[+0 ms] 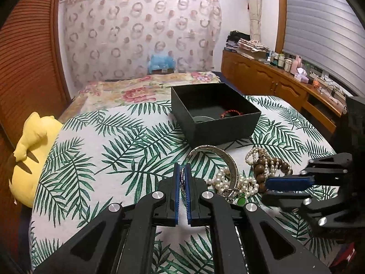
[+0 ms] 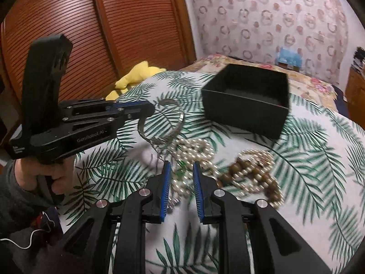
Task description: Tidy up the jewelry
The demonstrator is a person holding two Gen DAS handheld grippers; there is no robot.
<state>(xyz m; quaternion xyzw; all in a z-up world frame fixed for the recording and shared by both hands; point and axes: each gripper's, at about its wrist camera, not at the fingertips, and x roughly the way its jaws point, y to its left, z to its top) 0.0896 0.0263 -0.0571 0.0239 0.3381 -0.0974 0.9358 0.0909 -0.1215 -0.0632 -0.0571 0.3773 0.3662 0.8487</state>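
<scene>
My left tool [image 1: 182,178]: pads pinching a silver bangle [image 1: 214,157], lifted beside the pile. My right tool [image 2: 181,175]: fingers spread, hovering over the pearl strands [image 2: 196,150] and brown wooden beads [image 2: 255,171], heaped on the leaf-print bedspread [image 1: 95,150]. Black box [image 1: 214,111] beyond the pile, open, red cord bracelet [image 1: 230,113] inside.

Left wrist cam sits low over the leaf-print cover [image 1: 95,159], looking along its fingers toward the curtained far wall, black box [image 1: 214,114] mid-distance ahead. Right wrist cam is higher, aimed down and left toward the wardrobe doors [image 2: 91,34], close over the jewelry pile [image 2: 228,166]. Both views share box, pile, cover, and each other's gripper.
</scene>
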